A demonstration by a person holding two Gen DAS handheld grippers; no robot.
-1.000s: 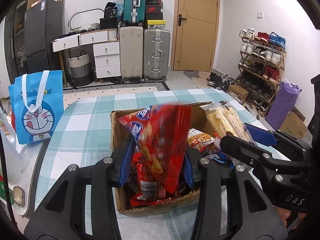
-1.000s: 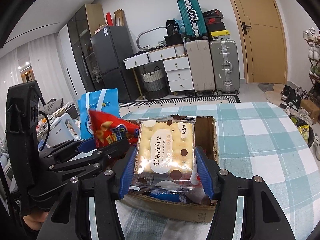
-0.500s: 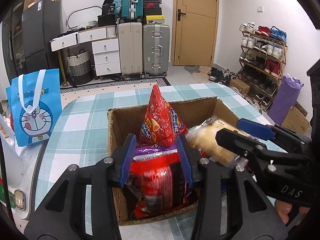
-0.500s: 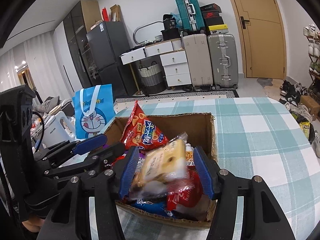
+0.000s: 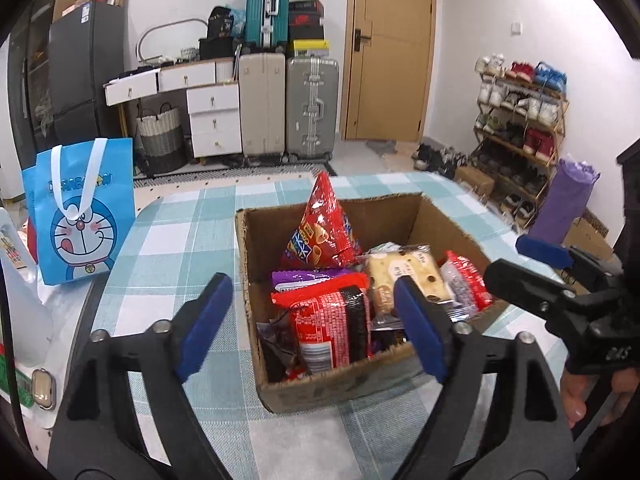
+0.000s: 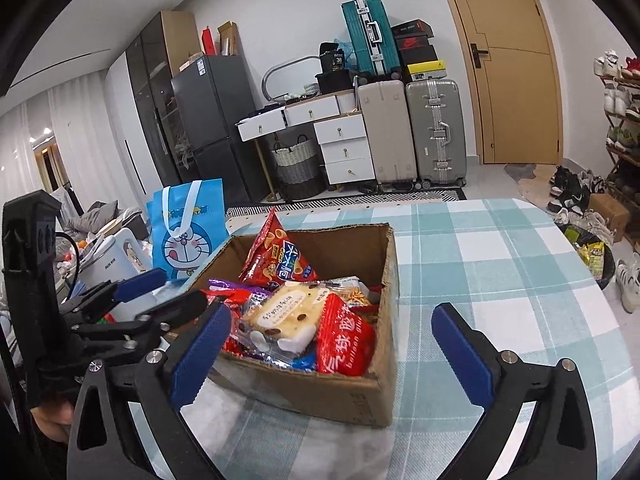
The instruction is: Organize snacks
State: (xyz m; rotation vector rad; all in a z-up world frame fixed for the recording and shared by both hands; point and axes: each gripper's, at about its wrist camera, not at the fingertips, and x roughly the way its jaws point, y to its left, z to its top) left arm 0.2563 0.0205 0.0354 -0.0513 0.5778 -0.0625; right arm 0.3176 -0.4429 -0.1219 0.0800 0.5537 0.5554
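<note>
Inside the brown cardboard box (image 5: 352, 384) on the checked table (image 6: 500, 280), the red chip bag (image 5: 324, 228) and cream biscuit packet (image 6: 280, 312) already lie packed, both hand-held grippers, left (image 5: 312, 320) and right (image 6: 328, 356), spread empty, suggesting little remains.

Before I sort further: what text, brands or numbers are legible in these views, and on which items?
"DORAEMON": blue tote bag, partly covered by its handle.
"balloon glu...": red snack packet in the cardboard box; cut off at the end.
"36": black box beside the teal suitcase.
Chinese characters show on the biscuit pack and the red chip bag; too blurred to read reliably.
</note>
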